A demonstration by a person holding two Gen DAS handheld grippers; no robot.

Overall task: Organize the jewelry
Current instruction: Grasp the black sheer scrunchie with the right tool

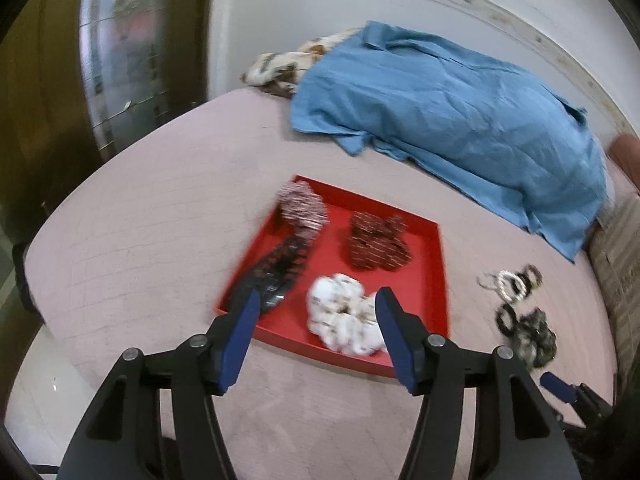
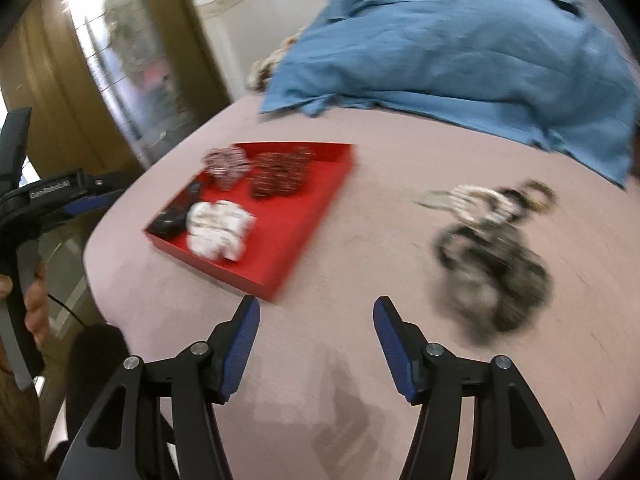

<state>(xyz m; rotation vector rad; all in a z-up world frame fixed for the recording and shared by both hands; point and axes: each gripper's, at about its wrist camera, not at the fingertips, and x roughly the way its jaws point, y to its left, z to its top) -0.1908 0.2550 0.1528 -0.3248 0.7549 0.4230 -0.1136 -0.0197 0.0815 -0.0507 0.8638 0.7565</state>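
On a pink bedspread (image 1: 160, 216) sits a red tray (image 1: 434, 280) holding four hair pieces: a white scrunchie (image 1: 344, 316) nearest the left gripper (image 1: 316, 304), a dark red patterned scrunchie (image 1: 376, 246) at its 12 o'clock, a pink striped one (image 1: 304, 208) at 11 o'clock, and a black claw clip (image 1: 276, 276) along the tray's 9 o'clock wall. The left gripper's blue pads stand apart with nothing pressed between them; the white scrunchie lies in the tray below the gap.

At 3 o'clock of the tray, loose on the bedspread, lie beaded bracelets and hair ties (image 1: 512, 280) and a dark mottled scrunchie (image 1: 534, 338).

Only the right wrist view shows the person's hand (image 2: 34, 308) on the left gripper's handle at 9 o'clock, with white lettering on the tool, too blurred to read. The right gripper (image 2: 316, 314) hangs open over bare bedspread, tray at its 11 o'clock, loose pile (image 2: 496, 248) at 2 o'clock. A blue garment (image 1: 440, 108) lies at 12 o'clock.
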